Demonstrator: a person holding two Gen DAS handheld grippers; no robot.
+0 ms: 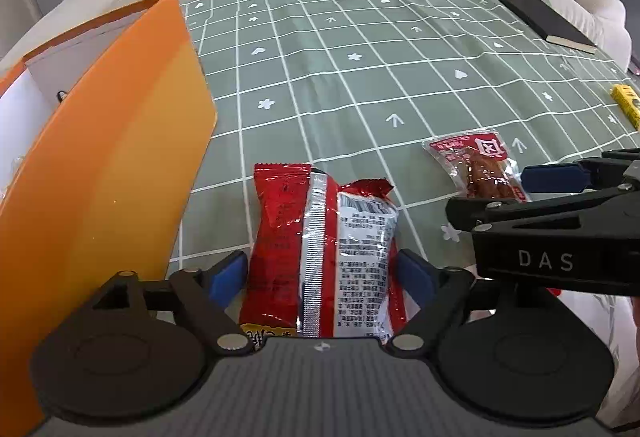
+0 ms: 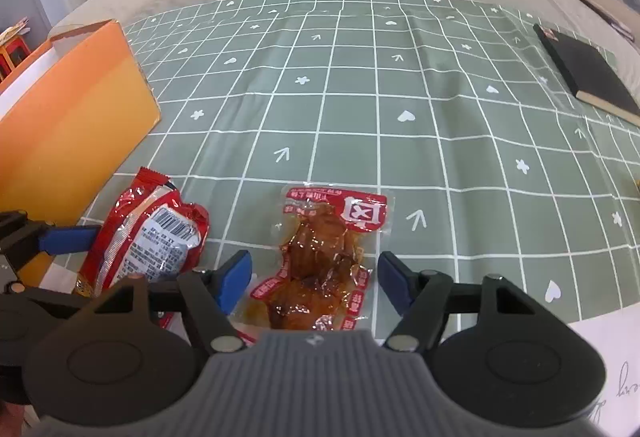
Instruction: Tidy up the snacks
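A red foil snack packet (image 1: 324,253) lies on the green checked cloth, between the blue pads of my left gripper (image 1: 322,273); the jaws are open around it and whether the pads touch it is unclear. It also shows in the right wrist view (image 2: 150,237). A clear packet of brown meat snack with red labels (image 2: 320,261) lies between the open jaws of my right gripper (image 2: 314,277). The same packet shows in the left wrist view (image 1: 476,165), with the right gripper (image 1: 552,181) beside it.
An open orange box (image 1: 100,177) stands at the left, close to the red packet; it also shows in the right wrist view (image 2: 72,125). A black notebook (image 2: 588,77) lies far right. A yellow object (image 1: 626,101) sits at the right edge. A beige sofa with cushions is behind.
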